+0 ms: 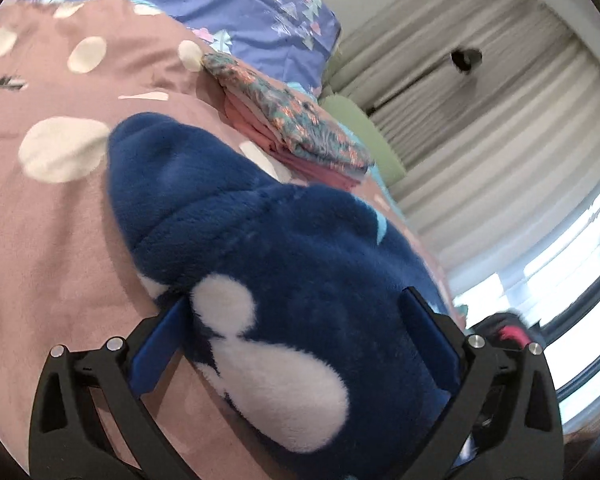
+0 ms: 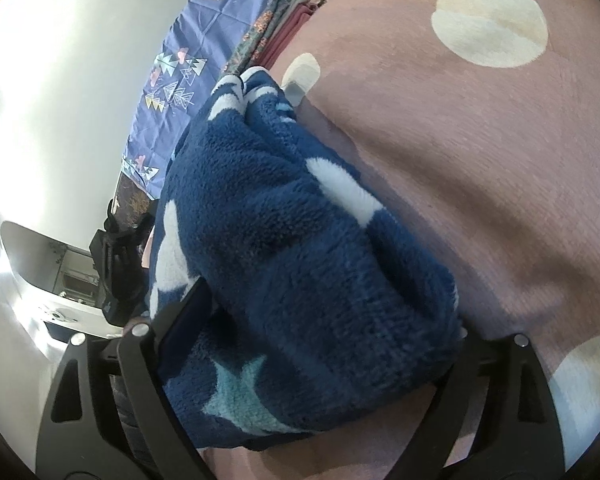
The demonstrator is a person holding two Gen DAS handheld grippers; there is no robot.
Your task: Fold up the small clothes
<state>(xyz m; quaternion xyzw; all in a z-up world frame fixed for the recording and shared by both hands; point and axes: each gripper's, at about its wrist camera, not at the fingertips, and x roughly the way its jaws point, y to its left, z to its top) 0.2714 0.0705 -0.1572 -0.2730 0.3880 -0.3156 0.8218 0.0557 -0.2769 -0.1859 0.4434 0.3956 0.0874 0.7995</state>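
Found no readable text, label, brand, number or sign in either wrist view. Saw only printed patterns: white blotches and a pale teal star on the blue fleece garment [image 2: 300,240], pale dots on the pink bedspread [image 1: 40,220], small triangle-tree and heart motifs on the blue-violet bedding [image 1: 260,8], a floral print on the folded cloth pile [image 1: 292,120]. Noticed small dark marks on the pink bedspread in the left wrist view, possibly a printed motif rather than lettering, too blurred to tell
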